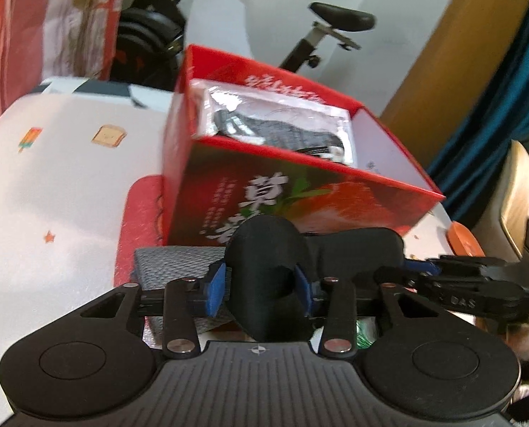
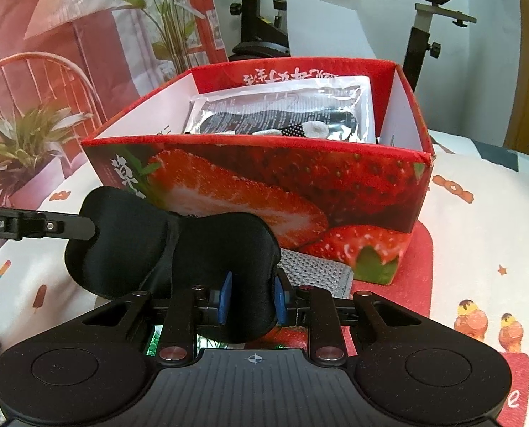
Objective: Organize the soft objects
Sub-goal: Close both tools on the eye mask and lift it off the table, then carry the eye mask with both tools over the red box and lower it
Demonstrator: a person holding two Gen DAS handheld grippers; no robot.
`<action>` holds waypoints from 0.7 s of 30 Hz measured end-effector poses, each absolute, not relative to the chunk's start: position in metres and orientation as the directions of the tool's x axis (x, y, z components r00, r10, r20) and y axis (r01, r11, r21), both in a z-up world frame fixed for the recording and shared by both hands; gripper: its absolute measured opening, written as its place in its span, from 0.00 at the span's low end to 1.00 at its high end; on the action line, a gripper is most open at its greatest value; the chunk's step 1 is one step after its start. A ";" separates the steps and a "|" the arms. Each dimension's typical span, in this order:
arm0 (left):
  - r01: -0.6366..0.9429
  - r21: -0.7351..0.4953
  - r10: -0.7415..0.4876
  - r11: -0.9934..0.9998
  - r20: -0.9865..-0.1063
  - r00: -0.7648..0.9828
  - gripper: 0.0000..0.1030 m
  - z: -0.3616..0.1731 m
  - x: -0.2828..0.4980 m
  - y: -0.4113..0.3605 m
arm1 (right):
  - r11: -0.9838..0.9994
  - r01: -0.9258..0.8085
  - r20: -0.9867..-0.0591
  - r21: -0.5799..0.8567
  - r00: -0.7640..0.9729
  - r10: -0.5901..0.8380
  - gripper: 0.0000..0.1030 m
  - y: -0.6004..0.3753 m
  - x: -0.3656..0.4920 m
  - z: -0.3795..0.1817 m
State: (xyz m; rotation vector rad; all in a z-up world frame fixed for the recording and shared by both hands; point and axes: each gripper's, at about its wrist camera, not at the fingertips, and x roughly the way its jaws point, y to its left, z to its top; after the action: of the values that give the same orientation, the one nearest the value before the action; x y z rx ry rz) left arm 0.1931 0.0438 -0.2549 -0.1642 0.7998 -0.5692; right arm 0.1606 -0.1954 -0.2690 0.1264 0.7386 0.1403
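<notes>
A black padded eye mask (image 1: 275,267) hangs between both grippers in front of a red strawberry box (image 1: 300,192). My left gripper (image 1: 261,284) is shut on one end of the mask. My right gripper (image 2: 252,295) is shut on the other end (image 2: 207,259). The box (image 2: 300,185) is open on top and holds a clear plastic packet (image 2: 282,114) with dark items inside; the packet also shows in the left wrist view (image 1: 275,124). A grey knitted cloth (image 2: 314,270) lies under the box's near corner.
The box stands on a red mat (image 2: 442,277) on a white printed tablecloth (image 1: 61,185). An exercise bike (image 2: 428,10) stands behind. A wooden door (image 1: 460,42) and a blue curtain (image 1: 506,106) are at the right. A plant-print backdrop (image 2: 51,71) is at the left.
</notes>
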 end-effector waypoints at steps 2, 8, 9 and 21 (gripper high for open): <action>0.443 -0.312 -0.531 0.840 -0.641 0.554 0.35 -0.251 0.190 0.039 | 0.983 -0.087 -0.656 0.164 0.734 0.174 0.21 -0.195 0.159 -0.266; 0.480 -0.265 -0.524 0.836 -0.643 0.558 0.23 -0.244 0.183 0.034 | 0.981 -0.106 -0.641 0.160 0.745 0.185 0.20 -0.193 0.156 -0.259; 0.470 -0.232 -0.496 0.851 -0.648 0.578 0.19 -0.243 0.182 0.032 | 0.981 -0.109 -0.639 0.159 0.746 0.186 0.19 -0.193 0.156 -0.257; 0.419 -0.188 -0.442 0.888 -0.598 0.668 0.12 -0.217 0.170 0.033 | 0.976 -0.139 -0.580 0.168 0.787 0.212 0.13 -0.193 0.146 -0.232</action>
State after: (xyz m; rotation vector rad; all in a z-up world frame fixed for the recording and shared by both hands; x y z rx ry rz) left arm 0.1696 0.0327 -0.2169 -0.0354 0.6841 -0.4859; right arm 0.1459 -0.1934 -0.2320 0.1192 0.6381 0.1894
